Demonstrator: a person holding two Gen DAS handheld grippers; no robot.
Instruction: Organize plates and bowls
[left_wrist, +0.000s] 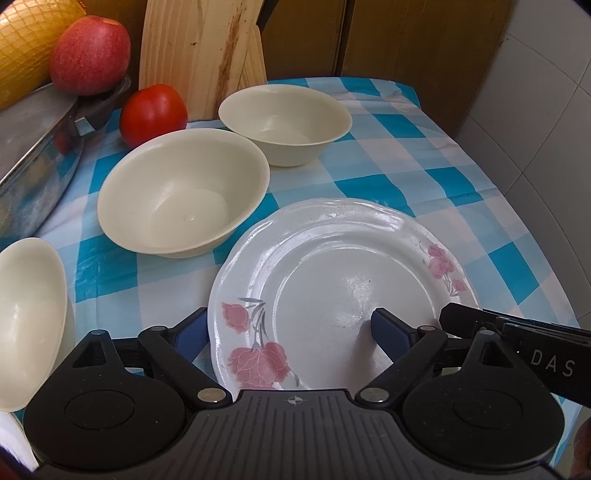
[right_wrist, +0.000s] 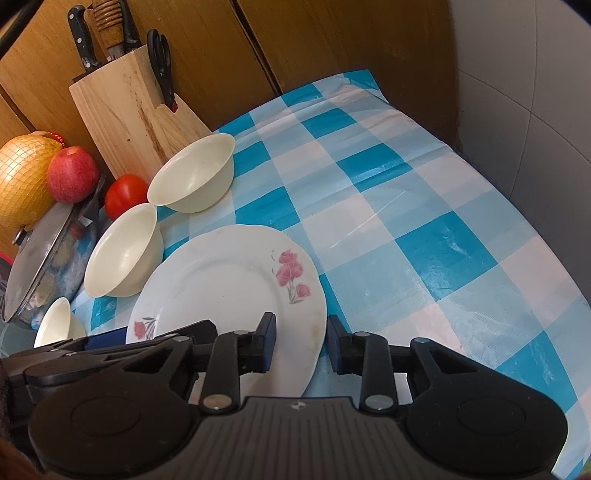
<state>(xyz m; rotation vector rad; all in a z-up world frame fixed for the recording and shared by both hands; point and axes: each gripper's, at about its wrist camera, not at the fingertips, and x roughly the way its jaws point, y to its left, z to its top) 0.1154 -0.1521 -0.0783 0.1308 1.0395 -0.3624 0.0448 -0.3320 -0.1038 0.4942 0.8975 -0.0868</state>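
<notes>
A white plate with pink flowers (left_wrist: 332, 266) (right_wrist: 221, 280) lies flat on the checked cloth. My left gripper (left_wrist: 288, 321) stands open wide across its left rim, one finger out on the cloth and the other over the plate's well. My right gripper (right_wrist: 301, 325) straddles the plate's right rim with narrow jaws. Its left pad is over the plate and its right pad just outside the edge, with a gap still showing. Three cream bowls sit to the left: a near one (left_wrist: 29, 321) (right_wrist: 55, 325), a middle one (left_wrist: 184, 192) (right_wrist: 125, 251) and a far one (left_wrist: 284, 122) (right_wrist: 192, 173).
A tomato (left_wrist: 153, 112), an apple (left_wrist: 90, 55) and a netted yellow fruit (right_wrist: 22, 181) crowd the left side around a lidded metal pot (right_wrist: 40, 266). A wooden knife block (right_wrist: 133, 110) leans at the back. A white wall (right_wrist: 535, 110) bounds the right, beside bare checked cloth (right_wrist: 424, 221).
</notes>
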